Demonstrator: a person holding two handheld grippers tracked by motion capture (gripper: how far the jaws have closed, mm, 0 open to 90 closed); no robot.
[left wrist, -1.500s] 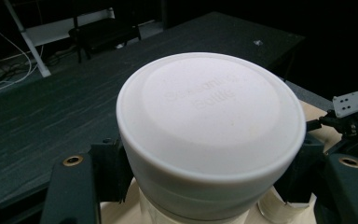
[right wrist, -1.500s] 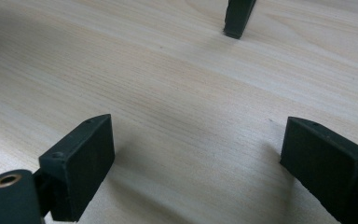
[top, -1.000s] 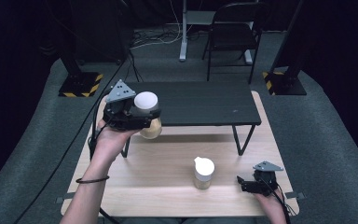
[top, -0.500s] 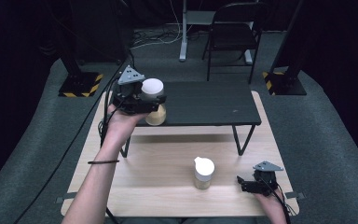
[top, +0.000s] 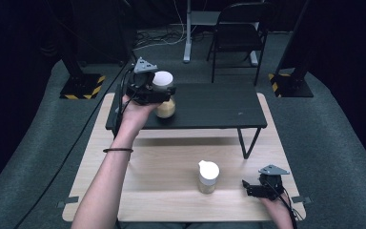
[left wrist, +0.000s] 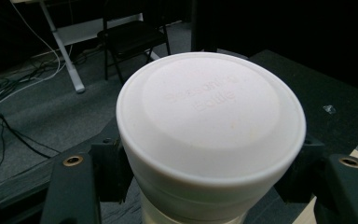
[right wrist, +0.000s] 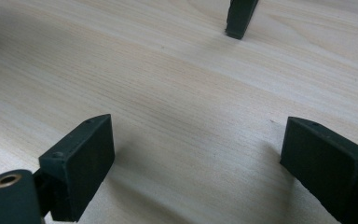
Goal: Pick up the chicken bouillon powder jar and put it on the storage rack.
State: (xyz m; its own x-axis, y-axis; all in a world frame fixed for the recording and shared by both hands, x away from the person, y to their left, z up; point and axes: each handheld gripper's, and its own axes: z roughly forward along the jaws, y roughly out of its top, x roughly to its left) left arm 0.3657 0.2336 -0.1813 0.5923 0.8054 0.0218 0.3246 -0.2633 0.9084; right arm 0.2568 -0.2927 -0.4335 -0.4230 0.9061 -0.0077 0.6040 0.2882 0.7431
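Holding a white-capped seasoning bottle (top: 163,94) clamped between them, the left fingers (top: 158,97) hang over the near-left part of the black shelf (top: 219,107) that stands on the desk (top: 171,162); in the left gripper view the cap (left wrist: 210,116) sits squeezed between both pads. So pickup looks done and setting it down on the shelf is left. A second bottle (top: 208,176) stands on the desk just beside the right fingers (top: 249,187), which rest spread apart on bare wood with nothing between them; that bottle is untouched
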